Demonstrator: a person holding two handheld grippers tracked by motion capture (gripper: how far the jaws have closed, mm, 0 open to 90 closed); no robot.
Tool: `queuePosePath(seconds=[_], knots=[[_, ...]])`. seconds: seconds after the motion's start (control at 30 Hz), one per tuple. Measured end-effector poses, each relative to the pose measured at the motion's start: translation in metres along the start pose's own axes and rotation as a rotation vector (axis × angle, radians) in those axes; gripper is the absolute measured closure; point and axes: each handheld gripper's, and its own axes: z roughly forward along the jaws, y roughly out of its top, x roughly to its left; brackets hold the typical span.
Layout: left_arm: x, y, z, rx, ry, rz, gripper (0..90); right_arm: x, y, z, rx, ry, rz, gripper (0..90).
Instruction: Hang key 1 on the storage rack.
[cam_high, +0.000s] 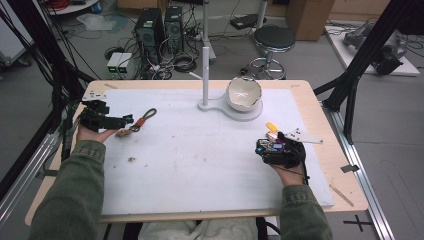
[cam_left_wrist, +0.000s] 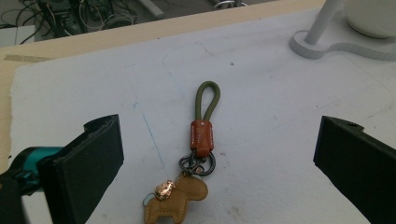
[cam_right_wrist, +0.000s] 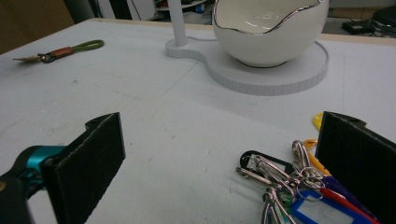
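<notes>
My left gripper (cam_left_wrist: 210, 154), jaws wide and empty, straddles the keychain (cam_left_wrist: 198, 154); its long axis runs straight ahead. Right gripper (cam_right_wrist: 219, 158), open, flanks the key bunch (cam_right_wrist: 289, 186).

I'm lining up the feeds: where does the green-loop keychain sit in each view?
High view: keychain lies left of centre on the mat, just ahead of the left tool.
Left gripper view: lower centre, between the open jaws, loop pointing away.
Right gripper view: far upper left, lying flat.
Shared landmark: the white bowl on its stand, at top right in the left gripper view and top centre-right in the right gripper view.
</notes>
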Motion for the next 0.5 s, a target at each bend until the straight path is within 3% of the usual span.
queuePosePath(seconds=[0.17,0.27,0.5], knots=[[0.001,0.003,0.007,0.005,0.008,0.005,2.0,-0.001,0.0,0.0,0.001,-0.001,0.002,0.7],[0.004,-0.001,0.021,0.051,0.012,0.005,2.1,-0.001,0.0,0.0,0.002,-0.003,0.007,0.7],[0.009,-0.006,0.041,0.095,0.022,-0.005,4.1,-0.001,0.0,0.0,-0.002,-0.003,0.001,0.7]])
